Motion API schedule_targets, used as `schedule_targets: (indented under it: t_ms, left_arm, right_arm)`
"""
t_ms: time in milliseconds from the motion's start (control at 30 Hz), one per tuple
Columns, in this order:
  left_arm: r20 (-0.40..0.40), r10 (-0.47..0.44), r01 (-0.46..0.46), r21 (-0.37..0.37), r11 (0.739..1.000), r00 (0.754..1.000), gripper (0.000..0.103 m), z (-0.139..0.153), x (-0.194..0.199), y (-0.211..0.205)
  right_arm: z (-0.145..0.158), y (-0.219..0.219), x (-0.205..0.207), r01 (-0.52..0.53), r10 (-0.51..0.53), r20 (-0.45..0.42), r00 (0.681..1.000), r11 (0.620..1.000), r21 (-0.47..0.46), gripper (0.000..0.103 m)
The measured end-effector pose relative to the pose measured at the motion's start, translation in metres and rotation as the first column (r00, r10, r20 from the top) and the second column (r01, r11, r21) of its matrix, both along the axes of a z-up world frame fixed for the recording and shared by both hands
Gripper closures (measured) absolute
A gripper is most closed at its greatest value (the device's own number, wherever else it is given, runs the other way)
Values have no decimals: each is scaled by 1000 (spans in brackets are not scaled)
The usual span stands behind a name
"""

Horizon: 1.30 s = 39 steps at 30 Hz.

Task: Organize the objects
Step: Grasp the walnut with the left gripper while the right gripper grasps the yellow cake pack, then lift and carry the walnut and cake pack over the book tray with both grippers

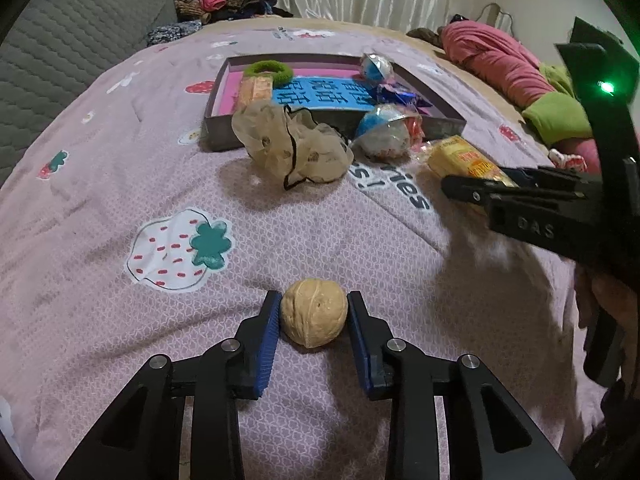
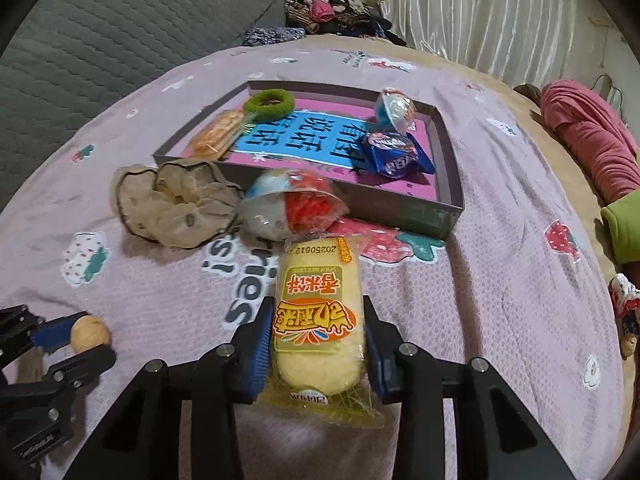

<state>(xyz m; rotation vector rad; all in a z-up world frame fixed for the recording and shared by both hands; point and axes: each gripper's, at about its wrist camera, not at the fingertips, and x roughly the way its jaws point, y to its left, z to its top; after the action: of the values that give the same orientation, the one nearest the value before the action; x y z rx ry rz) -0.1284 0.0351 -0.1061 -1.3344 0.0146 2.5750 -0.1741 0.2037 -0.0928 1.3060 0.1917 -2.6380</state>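
Note:
A tan walnut [image 1: 313, 318] lies on the pink strawberry-print bedspread, and my left gripper [image 1: 314, 312] is shut on it, a blue pad against each side. The walnut [image 2: 90, 334] and left gripper [image 2: 80, 340] also show at the right wrist view's lower left. My right gripper [image 2: 318, 320] is shut on a yellow snack packet [image 2: 316, 300], gripping its near half. The same packet [image 1: 460, 158] appears to the right in the left wrist view, with the right gripper [image 1: 472, 190] on it. Beyond both stands a shallow grey box [image 2: 452, 184].
The box holds a green hair ring [image 2: 269, 105], an orange snack [image 2: 218, 134], a blue wrapper [image 2: 396, 154] and a clear capsule [image 2: 394, 110]. A beige scrunchie [image 1: 288, 148] and another capsule [image 1: 384, 132] lie before it. Pink clothing [image 1: 500, 64] lies far right; a grey quilted cushion [image 1: 60, 48] stands left.

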Motion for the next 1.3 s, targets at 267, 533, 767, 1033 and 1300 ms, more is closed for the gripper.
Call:
schedule_targets:
  t_ms: [267,533,767,1033,1300]
  left_arm:
    - [-19,10,-10,3,1000,1000,69,16,-8,1]
    - [-36,22,-21,13,1000,999,69,35,-16,-3]
    - [-67,25,-23,28,999,997,69,63,-20,-3]
    - [-122,33,-29,36,999,992,69,101,-23,-1]
    - [-169,48,-43,37,998,984,69,138,-30,-4]
  right_arm:
    - [15,-4,11,-13,12,-13,1000,1000,-23,63]
    - [39,-3,22,-12,10,-43,999,999,-40,63]
    - [61,-2,30,-10,8,-63,998,999,-38,63]
    - [91,-1,40,-6,2,-110,994,999,-42,63]
    - [129,-2,46,-6,-3,-171,985,999,-51,63]
